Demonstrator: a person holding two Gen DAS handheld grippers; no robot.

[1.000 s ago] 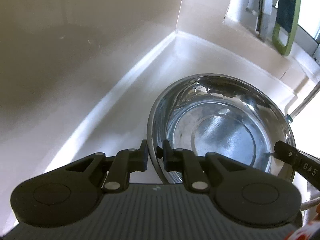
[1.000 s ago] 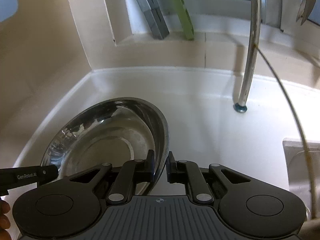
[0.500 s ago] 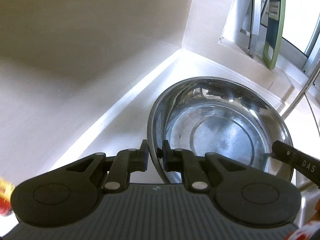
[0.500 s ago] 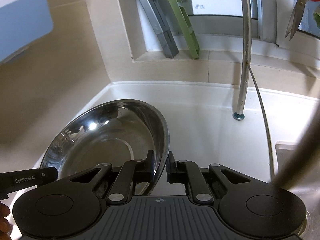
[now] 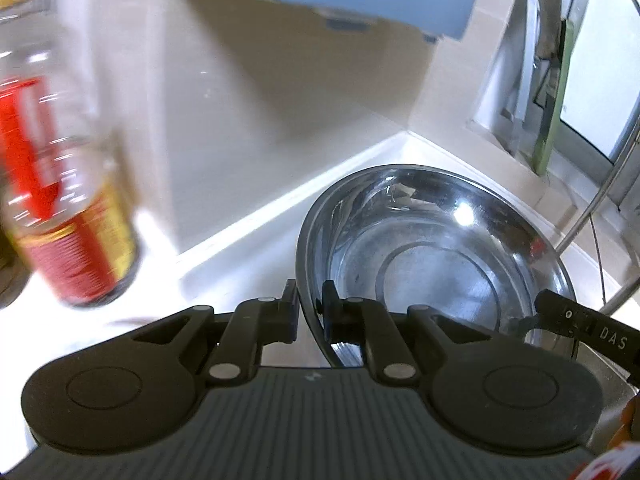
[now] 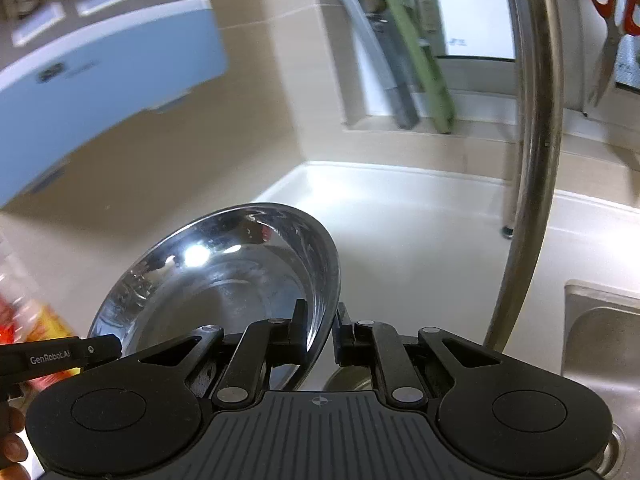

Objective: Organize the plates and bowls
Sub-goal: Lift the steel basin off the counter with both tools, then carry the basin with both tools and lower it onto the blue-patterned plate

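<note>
Lifted above the sink, steel bowl [image 5: 436, 264] faces upward, both jaws clamped on opposite rims.

A glossy polished-metal bowl [image 5: 432, 256], matt black plastic grippers, smooth glossy white counter [image 6: 420, 236].

A: Daylight is admitted through the window [image 6: 472, 20] — glare is thrown onto the steel bowl [image 6: 224, 276].
B: The bottle [image 5: 68, 216] is motion-blurred; edges are bowed by the fisheye.

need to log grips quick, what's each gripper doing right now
left gripper: shut on the rim of the steel bowl
right gripper: shut on the opposite rim of the steel bowl
</note>
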